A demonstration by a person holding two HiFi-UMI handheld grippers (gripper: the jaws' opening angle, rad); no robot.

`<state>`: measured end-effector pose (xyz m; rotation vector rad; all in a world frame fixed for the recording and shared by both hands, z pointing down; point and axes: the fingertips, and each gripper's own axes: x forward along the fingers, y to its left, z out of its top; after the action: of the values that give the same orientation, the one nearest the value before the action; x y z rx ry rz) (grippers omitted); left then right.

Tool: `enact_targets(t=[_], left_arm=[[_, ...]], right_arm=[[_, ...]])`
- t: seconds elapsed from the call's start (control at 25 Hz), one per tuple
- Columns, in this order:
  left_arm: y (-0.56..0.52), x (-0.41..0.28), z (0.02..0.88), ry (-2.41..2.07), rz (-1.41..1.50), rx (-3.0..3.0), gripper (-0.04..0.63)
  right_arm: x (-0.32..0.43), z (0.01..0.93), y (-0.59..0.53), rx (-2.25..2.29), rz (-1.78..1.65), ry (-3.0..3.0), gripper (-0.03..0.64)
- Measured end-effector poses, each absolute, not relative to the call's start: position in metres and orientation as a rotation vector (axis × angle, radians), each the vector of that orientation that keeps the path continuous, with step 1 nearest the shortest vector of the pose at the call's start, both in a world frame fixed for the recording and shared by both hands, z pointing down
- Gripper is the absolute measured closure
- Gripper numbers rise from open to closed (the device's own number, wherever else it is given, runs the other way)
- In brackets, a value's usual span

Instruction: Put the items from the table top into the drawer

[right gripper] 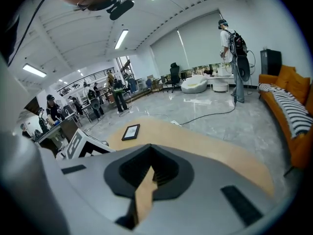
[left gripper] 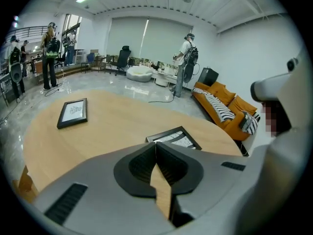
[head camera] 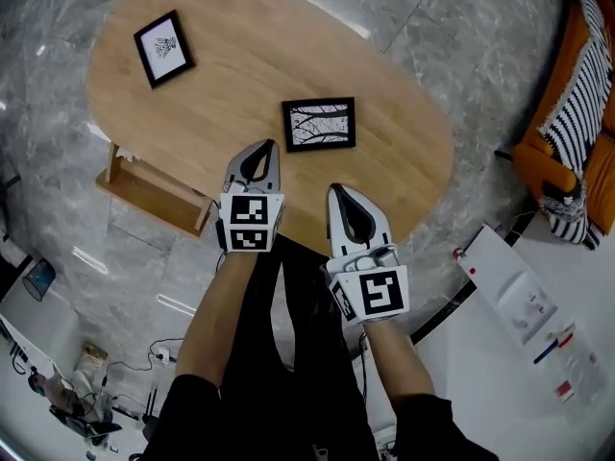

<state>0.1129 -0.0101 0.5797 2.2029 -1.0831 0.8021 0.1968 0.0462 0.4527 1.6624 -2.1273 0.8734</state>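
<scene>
While my left gripper [head camera: 270, 146] and right gripper [head camera: 334, 190] hang closed, empty, far frame [head camera: 163, 48] upper left, near frame [head camera: 319, 124] centre.

The left gripper [head camera: 266, 152] has its jaws pressed together and points forward and down. The right gripper [head camera: 337, 195] is likewise closed tip to tip, on the same heading. They are held side by side, apart, on bare forearms [head camera: 216, 315].

We record:
- one orange sofa [head camera: 540, 157] at the right, with a black-and-white striped throw [head camera: 579, 104] draped over it
- grey marble floor [head camera: 480, 27]
- a white desk [head camera: 509, 286] with papers, lower right
- a black cable [right gripper: 210, 112] lying across the floor
- a white beanbag [left gripper: 139, 73]
- a black office chair [left gripper: 124, 57]
- one standing person with a backpack [left gripper: 186, 62]
</scene>
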Motion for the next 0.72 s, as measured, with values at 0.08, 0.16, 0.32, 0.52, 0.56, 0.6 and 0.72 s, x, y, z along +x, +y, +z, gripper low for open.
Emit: enact_targets(t=[0.08, 0.16, 0.32, 0.52, 0.56, 0.6, 0.72], left_arm=[[-0.013, 0.118, 0.591, -1.07, 0.827, 2.193, 0.581], [-0.015, 0.123, 0.602, -1.058, 0.847, 2.172, 0.58], [-0.015, 0.135, 0.619, -1.025, 0.863, 2.123, 0.491], [-0.017, 0.143, 0.641, -1.008, 0.928, 2.05, 0.382], [-0.017, 0.145, 0.644, -1.012, 0.934, 2.041, 0.382], [-0.017, 0.146, 0.647, -1.015, 0.939, 2.032, 0.383], [-0.016, 0.146, 0.658, -1.016, 0.969, 1.98, 0.4]], right_arm=[[0.199, 0.459, 0.046, 1.673, 0.901, -2.114, 0.609], [0.201, 0.464, 0.047, 1.681, 0.92, -2.103, 0.609], [0.212, 0.471, 0.052, 1.696, 0.95, -2.077, 0.609], [0.225, 0.478, 0.056, 1.72, 0.975, -2.041, 0.609], [0.227, 0.479, 0.057, 1.724, 0.979, -2.038, 0.609], [0.229, 0.479, 0.058, 1.728, 0.981, -2.035, 0.609], [0.23, 0.48, 0.058, 1.732, 0.988, -2.031, 0.609]])
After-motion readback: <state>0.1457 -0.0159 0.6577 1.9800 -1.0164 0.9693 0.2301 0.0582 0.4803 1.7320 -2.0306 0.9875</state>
